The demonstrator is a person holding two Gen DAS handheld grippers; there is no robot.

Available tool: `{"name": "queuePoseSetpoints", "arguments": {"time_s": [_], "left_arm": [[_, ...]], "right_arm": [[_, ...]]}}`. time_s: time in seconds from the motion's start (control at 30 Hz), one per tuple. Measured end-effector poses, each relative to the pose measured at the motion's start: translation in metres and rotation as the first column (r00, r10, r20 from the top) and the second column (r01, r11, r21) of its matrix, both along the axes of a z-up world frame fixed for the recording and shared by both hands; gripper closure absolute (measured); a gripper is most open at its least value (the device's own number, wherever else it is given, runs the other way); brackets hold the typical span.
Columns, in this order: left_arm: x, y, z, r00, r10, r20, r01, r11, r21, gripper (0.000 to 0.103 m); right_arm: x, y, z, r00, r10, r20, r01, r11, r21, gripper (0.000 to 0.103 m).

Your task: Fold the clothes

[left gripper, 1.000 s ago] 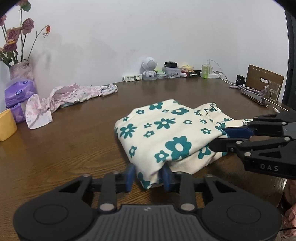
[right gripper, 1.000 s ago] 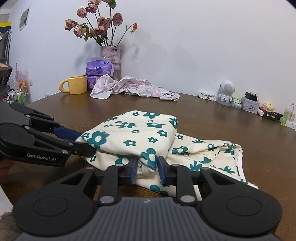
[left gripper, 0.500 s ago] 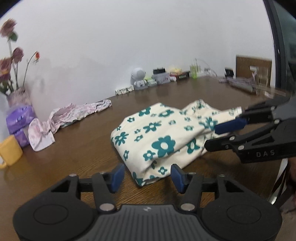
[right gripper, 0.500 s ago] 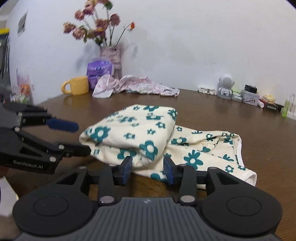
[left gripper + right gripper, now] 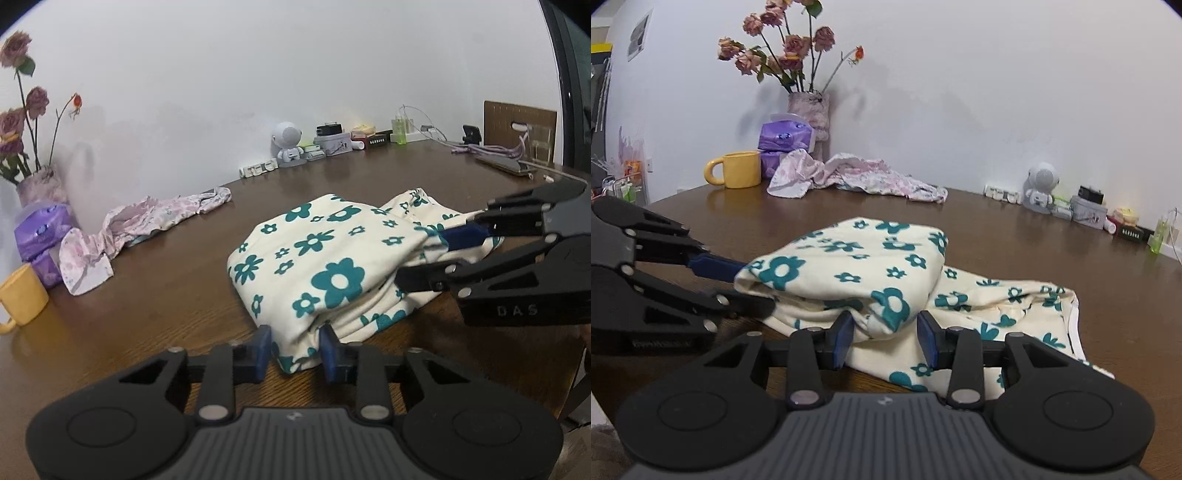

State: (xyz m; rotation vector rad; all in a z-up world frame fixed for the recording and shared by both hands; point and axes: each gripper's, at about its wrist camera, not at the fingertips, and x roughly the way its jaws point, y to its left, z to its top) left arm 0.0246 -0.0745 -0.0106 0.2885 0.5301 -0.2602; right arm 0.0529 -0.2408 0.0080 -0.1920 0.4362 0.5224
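A cream garment with teal flowers [image 5: 325,251] lies folded in a thick bundle on the brown wooden table [image 5: 177,295]. My left gripper [image 5: 295,349] has the bundle's near corner between its blue pads; its jaws are closing and the pads press on the cloth. In the right wrist view the same garment [image 5: 871,266] shows a folded upper part over a flat lower layer. My right gripper [image 5: 885,332] stands open around the near fold, loose between its pads. Each gripper shows from the side in the other's view: right gripper [image 5: 424,256], left gripper [image 5: 753,286].
A crumpled pink floral garment [image 5: 147,221] lies at the back left, near a yellow mug [image 5: 22,299], a purple tissue pack [image 5: 42,236] and a vase of dried roses [image 5: 809,110]. A white robot figure [image 5: 290,144] and small items line the wall.
The left jaws opened off the garment's corner, then closed on it again. The right jaws, shut on the near fold a second ago, have widened and stayed there.
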Motion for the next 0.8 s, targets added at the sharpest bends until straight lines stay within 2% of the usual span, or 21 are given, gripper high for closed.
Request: {"name": "queuePoseSetpoints", "arguments": {"time_s": [0.23, 0.33, 0.6, 0.7, 0.8], "left_arm": [[0.0, 0.002, -0.002, 1.0, -0.003, 0.004, 0.003, 1.0, -0.01, 0.08], [-0.001, 0.005, -0.002, 1.0, 0.004, 0.0, -0.004, 1.0, -0.024, 0.076], [-0.006, 0.009, 0.002, 1.0, 0.006, 0.005, -0.006, 0.998, -0.056, 0.076], [-0.004, 0.01, 0.0, 1.0, 0.008, -0.003, -0.008, 0.997, -0.072, 0.08], [-0.003, 0.012, -0.001, 1.0, 0.011, -0.009, -0.011, 0.996, -0.092, 0.084]], "right_arm": [[0.006, 0.0, -0.007, 0.999, -0.012, -0.052, 0.012, 1.0, -0.001, 0.067], [0.006, -0.002, -0.007, 0.998, -0.014, -0.062, 0.015, 1.0, 0.006, 0.067], [-0.01, -0.007, 0.008, 1.0, -0.011, -0.007, 0.011, 1.0, 0.015, 0.066], [-0.007, -0.008, 0.01, 1.0, -0.014, -0.01, 0.015, 0.999, 0.034, 0.067], [-0.005, -0.007, 0.009, 1.0, -0.004, -0.023, 0.005, 0.999, 0.04, 0.076]]}}
